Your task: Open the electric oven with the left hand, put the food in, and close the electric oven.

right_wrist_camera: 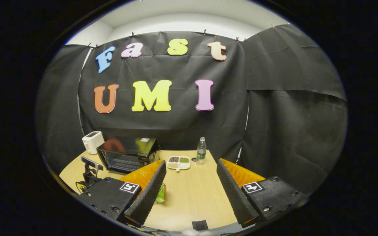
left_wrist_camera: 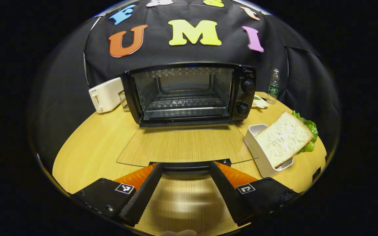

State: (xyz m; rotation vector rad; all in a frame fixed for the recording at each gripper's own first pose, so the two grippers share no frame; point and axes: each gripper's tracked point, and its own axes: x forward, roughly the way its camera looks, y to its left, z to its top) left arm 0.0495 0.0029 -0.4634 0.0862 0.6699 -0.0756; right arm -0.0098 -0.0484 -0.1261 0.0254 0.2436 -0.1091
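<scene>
Left gripper view: the left gripper [left_wrist_camera: 186, 170] has its fingers spread wide apart, one on each side of the dark handle [left_wrist_camera: 189, 164] at the front edge of the glass door [left_wrist_camera: 182, 144], gripping nothing. The door lies folded down flat over the wooden surface [left_wrist_camera: 90, 147]. Behind it, the electric oven [left_wrist_camera: 189, 93] stands open, its wire rack [left_wrist_camera: 185, 100] bare. A white toaster [left_wrist_camera: 106, 95] sits just left of the oven, and a water bottle [left_wrist_camera: 274, 86] stands to its right. The food, a bread-and-lettuce sandwich [left_wrist_camera: 285, 137], rests tilted on a white tray [left_wrist_camera: 258, 150] at right, outside the oven.

Right gripper view: the right gripper [right_wrist_camera: 191, 178] hangs above the surface with fingers wide apart, holding nothing. Farther off stand the open oven, toaster, bottle and a divided dish [right_wrist_camera: 178, 162]. Green lettuce shows beside the near finger.
</scene>
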